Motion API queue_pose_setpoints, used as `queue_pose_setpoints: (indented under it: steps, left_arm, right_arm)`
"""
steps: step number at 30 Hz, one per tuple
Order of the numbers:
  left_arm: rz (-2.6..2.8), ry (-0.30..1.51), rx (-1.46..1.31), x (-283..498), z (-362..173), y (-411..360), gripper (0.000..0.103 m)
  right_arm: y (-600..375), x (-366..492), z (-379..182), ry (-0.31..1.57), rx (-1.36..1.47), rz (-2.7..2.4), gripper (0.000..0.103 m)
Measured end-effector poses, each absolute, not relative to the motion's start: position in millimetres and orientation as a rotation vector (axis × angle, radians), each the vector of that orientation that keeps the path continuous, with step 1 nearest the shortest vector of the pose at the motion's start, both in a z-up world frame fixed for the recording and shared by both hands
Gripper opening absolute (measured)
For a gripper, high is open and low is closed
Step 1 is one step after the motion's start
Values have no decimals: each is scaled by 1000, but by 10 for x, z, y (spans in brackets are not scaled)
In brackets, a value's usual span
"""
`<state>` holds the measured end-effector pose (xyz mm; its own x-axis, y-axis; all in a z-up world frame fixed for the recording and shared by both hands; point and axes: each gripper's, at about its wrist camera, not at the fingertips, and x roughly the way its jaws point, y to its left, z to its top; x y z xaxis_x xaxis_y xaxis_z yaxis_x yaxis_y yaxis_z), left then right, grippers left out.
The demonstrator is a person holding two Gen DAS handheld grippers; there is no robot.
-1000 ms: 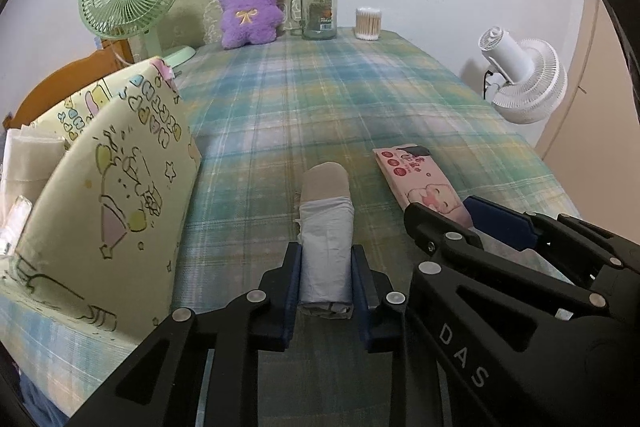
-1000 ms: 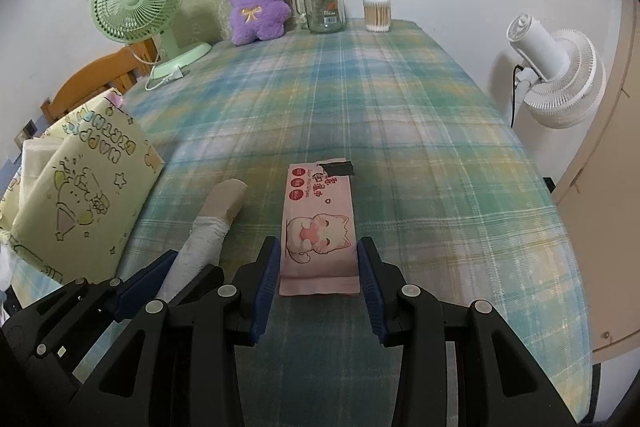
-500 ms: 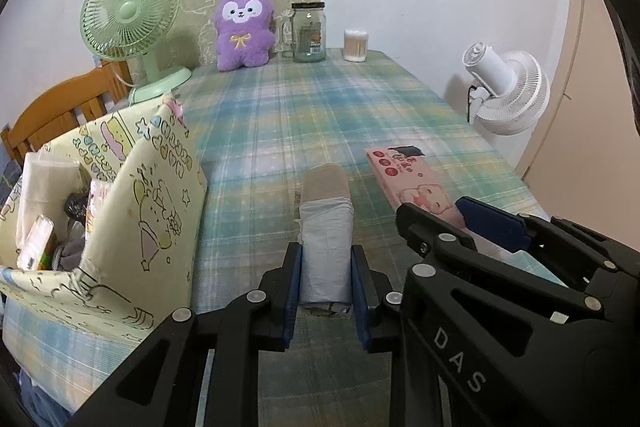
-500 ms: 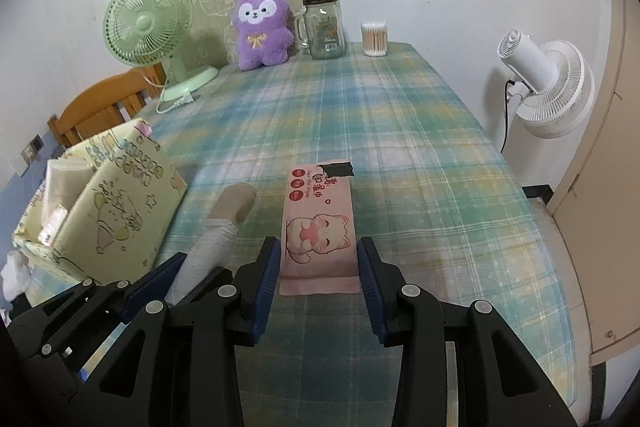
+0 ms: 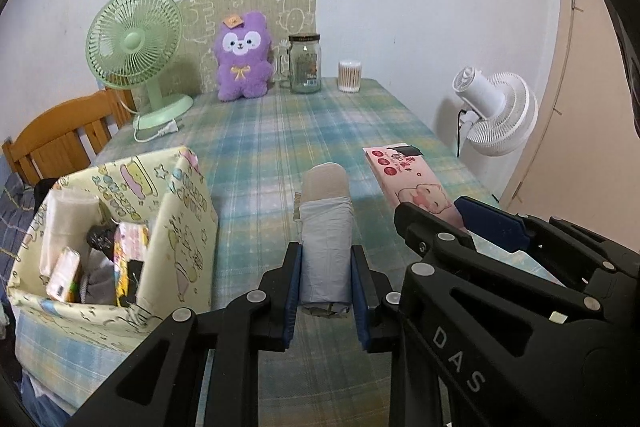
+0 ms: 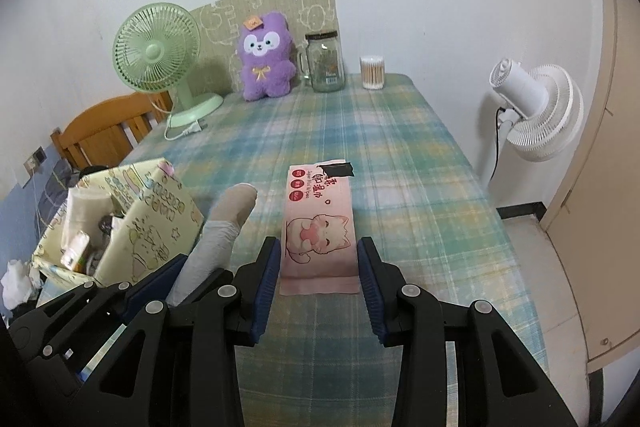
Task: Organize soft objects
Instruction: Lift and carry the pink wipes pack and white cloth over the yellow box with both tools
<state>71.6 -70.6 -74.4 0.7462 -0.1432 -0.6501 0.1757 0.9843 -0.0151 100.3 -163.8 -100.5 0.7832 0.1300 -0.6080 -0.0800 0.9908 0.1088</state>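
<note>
My left gripper (image 5: 326, 285) is shut on a rolled grey and beige cloth (image 5: 326, 227), held above the plaid tablecloth (image 5: 280, 131). The same roll (image 6: 222, 231) sticks out at the lower left of the right wrist view. My right gripper (image 6: 318, 281) is shut on a pink pack of wet wipes (image 6: 320, 223) with a cat picture, also lifted off the table. In the left wrist view that pack (image 5: 408, 183) shows just right of the roll. A yellow cartoon-print fabric bin (image 5: 120, 235), open at the top, stands to the left and holds several items.
At the table's far end stand a green desk fan (image 5: 134, 47), a purple plush toy (image 5: 242, 57), a glass jar (image 5: 306, 63) and a tub of cotton swabs (image 5: 349, 76). A white fan (image 6: 536, 103) stands off the right edge. A wooden chair (image 5: 60, 135) sits behind the bin.
Both grippers have risen with their loads, so the table looks farther below and the inside of the yellow bin has come into view.
</note>
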Motion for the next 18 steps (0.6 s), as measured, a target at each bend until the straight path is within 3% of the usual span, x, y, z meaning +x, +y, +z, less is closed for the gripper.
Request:
queue_pose_setpoints:
  steps: [18]
  left_arm:
    - [-164,631,55,610,-325,-655,22]
  right_arm:
    - [-1584,874,-560,587,76,105,43]
